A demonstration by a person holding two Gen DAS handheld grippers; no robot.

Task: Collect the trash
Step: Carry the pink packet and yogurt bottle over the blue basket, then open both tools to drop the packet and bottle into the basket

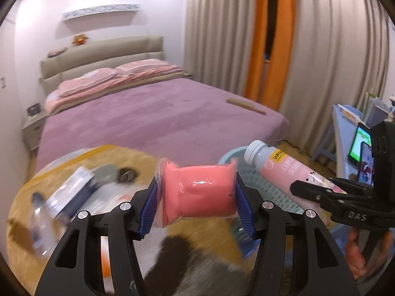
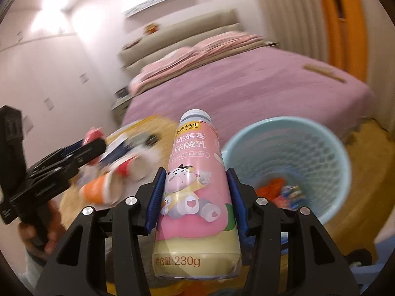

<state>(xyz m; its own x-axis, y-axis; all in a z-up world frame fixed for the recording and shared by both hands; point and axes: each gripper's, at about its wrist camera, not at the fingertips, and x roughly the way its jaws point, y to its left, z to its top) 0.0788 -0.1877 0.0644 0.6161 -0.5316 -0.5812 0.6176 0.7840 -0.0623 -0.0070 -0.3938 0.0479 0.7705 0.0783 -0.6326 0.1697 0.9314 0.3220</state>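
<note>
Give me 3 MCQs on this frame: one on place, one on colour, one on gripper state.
1. Where is the light blue basket relative to the yogurt bottle in the right wrist view?
A. To its right
B. To its left
C. Hidden behind it

2. What colour is the packet in the left gripper?
A. Green
B. Pink
C. White

3. What state is the right gripper in?
A. Open, holding nothing
B. Shut on the yogurt bottle
C. Shut on a cup

Answers:
1. A, the mesh basket fills the right side of the view, beside the bottle.
2. B, a pink wrapped packet sits between the blue pads.
3. B, both blue pads press the sides of the bottle, cap pointing away from the camera.
</note>
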